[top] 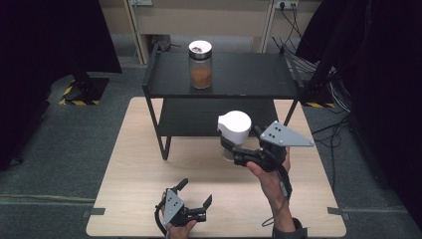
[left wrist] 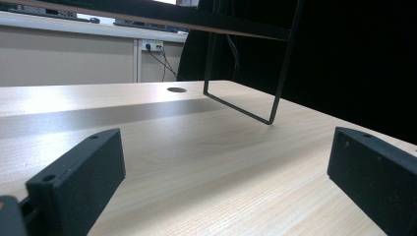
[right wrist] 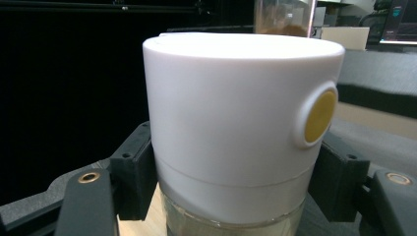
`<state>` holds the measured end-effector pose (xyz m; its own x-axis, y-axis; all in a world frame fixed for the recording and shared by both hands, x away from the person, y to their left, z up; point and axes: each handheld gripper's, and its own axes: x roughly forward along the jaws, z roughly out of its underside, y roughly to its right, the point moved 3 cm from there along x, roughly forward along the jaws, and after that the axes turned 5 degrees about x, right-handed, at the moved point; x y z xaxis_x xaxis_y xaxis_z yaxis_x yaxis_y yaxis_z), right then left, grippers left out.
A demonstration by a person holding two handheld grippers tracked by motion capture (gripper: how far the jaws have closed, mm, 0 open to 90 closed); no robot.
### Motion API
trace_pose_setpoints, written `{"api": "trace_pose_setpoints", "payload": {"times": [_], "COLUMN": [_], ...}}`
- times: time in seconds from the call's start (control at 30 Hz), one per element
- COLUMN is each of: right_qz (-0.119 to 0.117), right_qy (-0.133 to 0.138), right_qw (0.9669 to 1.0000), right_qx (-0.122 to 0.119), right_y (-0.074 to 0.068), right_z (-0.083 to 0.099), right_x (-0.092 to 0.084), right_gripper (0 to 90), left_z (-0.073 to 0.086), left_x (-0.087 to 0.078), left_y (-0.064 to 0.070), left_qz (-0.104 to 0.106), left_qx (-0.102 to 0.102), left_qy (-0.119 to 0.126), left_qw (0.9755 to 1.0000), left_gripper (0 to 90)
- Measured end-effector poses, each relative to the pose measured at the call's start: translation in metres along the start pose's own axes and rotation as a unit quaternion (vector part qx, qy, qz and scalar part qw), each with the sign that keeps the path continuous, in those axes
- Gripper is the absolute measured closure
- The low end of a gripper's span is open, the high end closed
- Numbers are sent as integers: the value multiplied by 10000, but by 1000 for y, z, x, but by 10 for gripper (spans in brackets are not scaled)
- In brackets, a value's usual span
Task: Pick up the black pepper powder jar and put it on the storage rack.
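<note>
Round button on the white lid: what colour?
Yellow button, set in the white lid; clearest in the right gripper view.

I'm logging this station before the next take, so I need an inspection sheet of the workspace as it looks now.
Surface: light wood table, bare around the tools.
Job's things: white-capped jar held in the right tool; jar of brown powder upright on the top shelf of the black rack.
Clutter: nothing seen.
Grippers: right tool closed on the white-capped jar; left tool open, holding nothing, low over the table's near edge.
Cables: bundle on the floor at right; a cable trails from the right tool.
Surroundings: grey carpet, black drapes on both sides, wall socket behind.
</note>
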<state>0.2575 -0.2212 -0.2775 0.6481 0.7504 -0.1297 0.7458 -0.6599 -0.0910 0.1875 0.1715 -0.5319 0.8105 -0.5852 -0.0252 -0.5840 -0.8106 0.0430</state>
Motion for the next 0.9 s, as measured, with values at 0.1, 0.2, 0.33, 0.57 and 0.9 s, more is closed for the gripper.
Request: {"api": "trace_pose_setpoints", "payload": {"times": [0.1,0.2,0.33,0.57,0.9], "right_qz": [26,-6,-29,-40,-95], "right_qy": [-4,-34,-36,-95,-107], "right_qw": [10000,10000,10000,9999,9999], "right_qx": [-53,-76,-86,-100,-27], "right_y": [1,3,6,11,18], "right_z": [-9,-19,-29,-44,-65], "right_x": [1,2,5,11,20], "right_gripper": [308,308,308,308,308], "left_z": [0,0,0,-1,-1], "left_x": [0,0,0,0,0], "left_y": [0,0,0,0,-1], "left_qz": [-1,-1,-5,-5,-1], "left_qx": [-2,12,5,3,-14], "left_qy": [-3,-14,-16,-22,-33], "left_qw": [10000,10000,10000,10000,10000], "left_gripper": [1,1,1,1,1]}}
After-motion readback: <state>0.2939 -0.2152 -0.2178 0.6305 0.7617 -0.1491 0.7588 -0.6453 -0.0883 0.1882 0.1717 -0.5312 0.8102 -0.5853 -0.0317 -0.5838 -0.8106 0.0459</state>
